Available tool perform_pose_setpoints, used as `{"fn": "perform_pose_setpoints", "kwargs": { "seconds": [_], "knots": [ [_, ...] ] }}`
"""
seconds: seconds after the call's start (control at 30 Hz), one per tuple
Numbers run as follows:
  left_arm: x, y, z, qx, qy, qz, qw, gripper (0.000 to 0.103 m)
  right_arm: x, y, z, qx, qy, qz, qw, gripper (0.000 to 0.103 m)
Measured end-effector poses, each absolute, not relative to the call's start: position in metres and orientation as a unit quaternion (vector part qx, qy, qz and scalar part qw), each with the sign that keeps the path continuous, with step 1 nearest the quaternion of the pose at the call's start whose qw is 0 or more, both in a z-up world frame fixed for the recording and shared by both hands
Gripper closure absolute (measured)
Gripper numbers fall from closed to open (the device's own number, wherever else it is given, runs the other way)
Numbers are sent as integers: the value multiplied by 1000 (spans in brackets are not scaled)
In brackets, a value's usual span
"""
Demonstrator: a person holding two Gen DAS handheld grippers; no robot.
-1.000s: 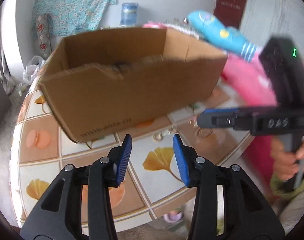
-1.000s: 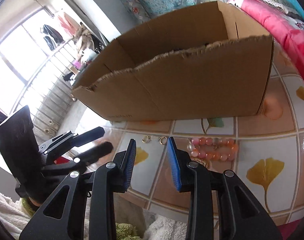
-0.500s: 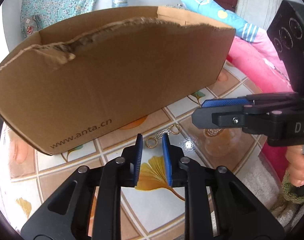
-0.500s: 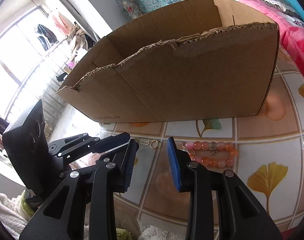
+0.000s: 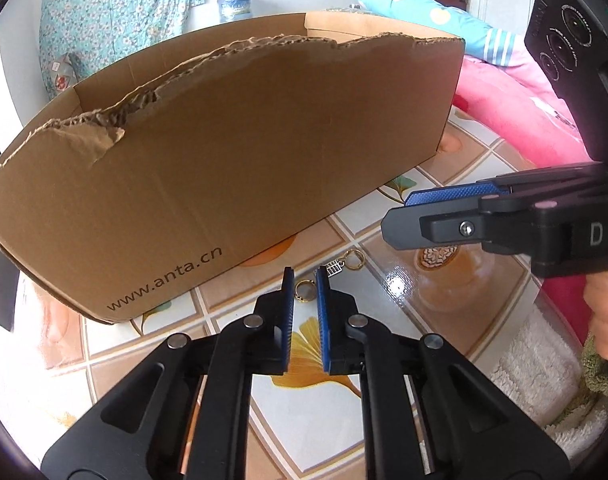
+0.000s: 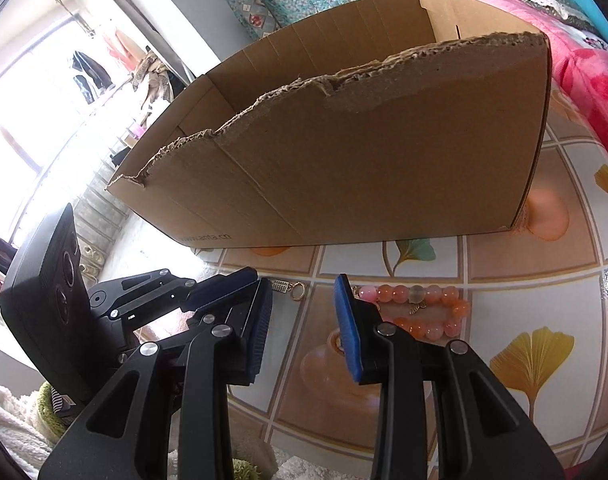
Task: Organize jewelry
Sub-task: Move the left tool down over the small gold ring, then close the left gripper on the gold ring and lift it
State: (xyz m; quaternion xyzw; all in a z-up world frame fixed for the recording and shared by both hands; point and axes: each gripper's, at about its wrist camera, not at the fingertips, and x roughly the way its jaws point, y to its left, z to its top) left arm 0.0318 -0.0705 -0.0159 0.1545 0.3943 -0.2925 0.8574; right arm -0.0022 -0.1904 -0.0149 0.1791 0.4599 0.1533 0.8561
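Note:
A torn cardboard box (image 5: 231, 160) stands on the tiled table; it also shows in the right wrist view (image 6: 364, 152). Two small gold rings lie in front of it: one (image 5: 305, 291) sits between my left gripper's (image 5: 304, 276) narrowly parted blue tips, low over the table. The other ring (image 5: 354, 259) carries a small silver charm (image 5: 334, 269). My right gripper (image 6: 301, 286) is open, hovering above the table. An orange-pink bead bracelet (image 6: 420, 312) lies just right of its right finger. The ring with charm (image 6: 297, 291) shows between its fingers.
A pink quilt (image 5: 516, 120) and blue pillow (image 5: 424, 4) lie at the table's right. A white fluffy towel (image 5: 532, 364) lies at the near right edge. The box blocks the far side of the table.
My left gripper has dropped towards the table, moved up to the gold ring and narrowed its jaws around it. The right gripper moved slightly closer to the bracelet and stayed open.

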Motion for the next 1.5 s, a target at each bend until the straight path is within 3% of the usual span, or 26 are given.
{"fn": "perform_pose_setpoints", "kwargs": {
  "seconds": [0.6, 1.03, 1.5],
  "knots": [
    [33, -49, -16, 130, 403, -261, 868, 93, -1, -142, -18, 29, 455, 130, 881, 72],
    [32, -47, -19, 123, 398, -265, 870, 93, 6, -118, -27, -36, 453, 131, 881, 92],
    [31, -42, -18, 117, 395, -267, 871, 93, -4, -126, -20, -13, 462, 136, 876, 98]
  ]
}}
